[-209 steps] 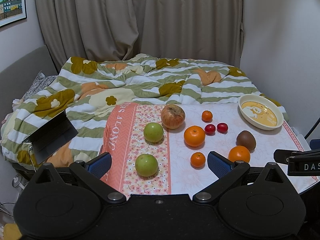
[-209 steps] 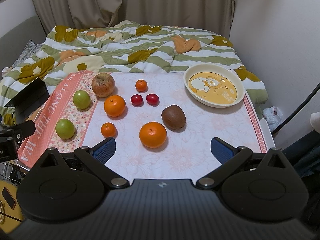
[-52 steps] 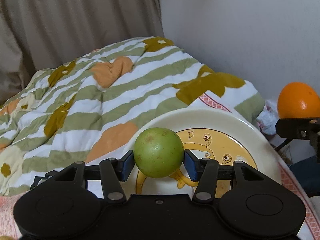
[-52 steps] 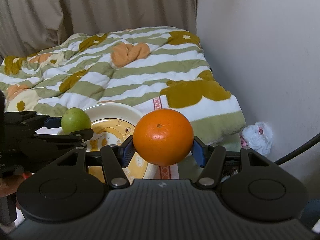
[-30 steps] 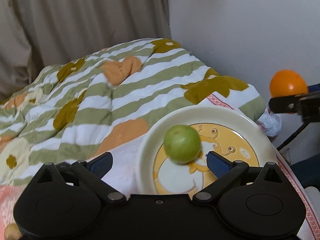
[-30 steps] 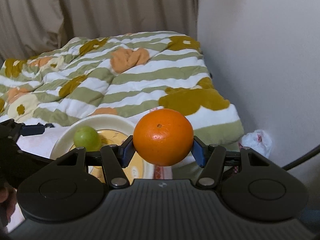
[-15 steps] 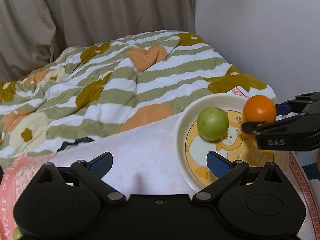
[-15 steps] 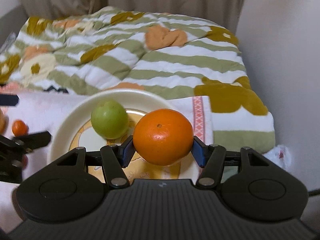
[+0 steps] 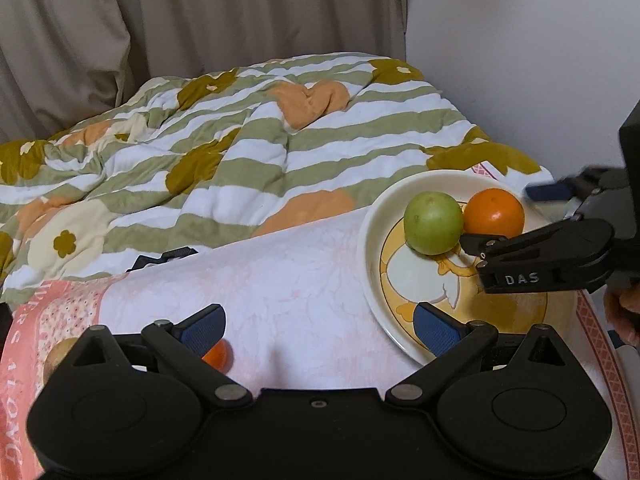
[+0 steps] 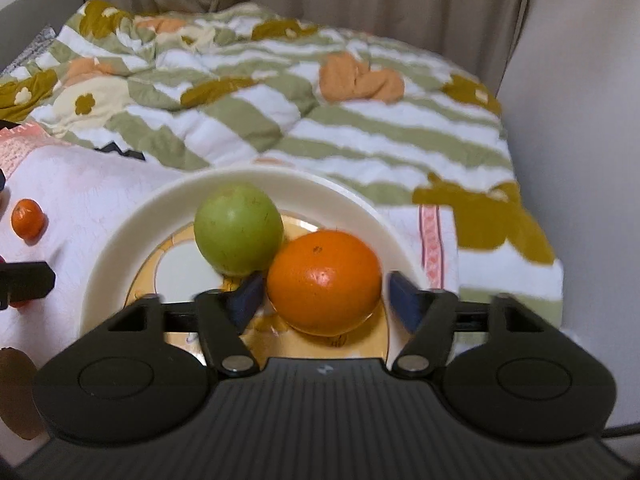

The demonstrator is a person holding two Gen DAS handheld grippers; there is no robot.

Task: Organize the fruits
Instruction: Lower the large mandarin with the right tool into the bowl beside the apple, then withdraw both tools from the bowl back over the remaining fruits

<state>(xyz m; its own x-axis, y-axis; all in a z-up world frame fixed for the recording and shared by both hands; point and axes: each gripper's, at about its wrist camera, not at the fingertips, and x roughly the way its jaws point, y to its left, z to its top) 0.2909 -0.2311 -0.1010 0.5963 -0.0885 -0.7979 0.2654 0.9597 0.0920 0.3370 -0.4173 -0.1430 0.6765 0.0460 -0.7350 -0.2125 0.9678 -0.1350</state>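
Closest in the right wrist view, the right gripper (image 10: 324, 294) has just been opening: its blue pads stand clear on either side of the orange (image 10: 324, 282), which sits between them on the plate (image 10: 120, 240), no longer clamped. Just beyond the orange and touching it lies the green fruit (image 10: 238, 228), also on the plate. The left gripper (image 9: 318, 324) has its jaws spread wide with nothing between them, hovering over the pink tablecloth (image 9: 280, 280) with the plate ahead and to its right. By my reading two fruits are delivered and most of the job remains: a small orange (image 10: 27, 218) lies well off to the left of the right gripper, another small orange (image 9: 218, 354) peeks out beneath the left gripper's left finger, and a brownish fruit (image 9: 58, 354) shows at that view's lower left edge; other pieces are likely out of frame. The right wrist view alone shows the pads free of the orange, while the left wrist view alone shows the right gripper from the side and part of a hand (image 9: 622, 312) behind it. Farthest off lies the striped quilt (image 9: 240, 140).
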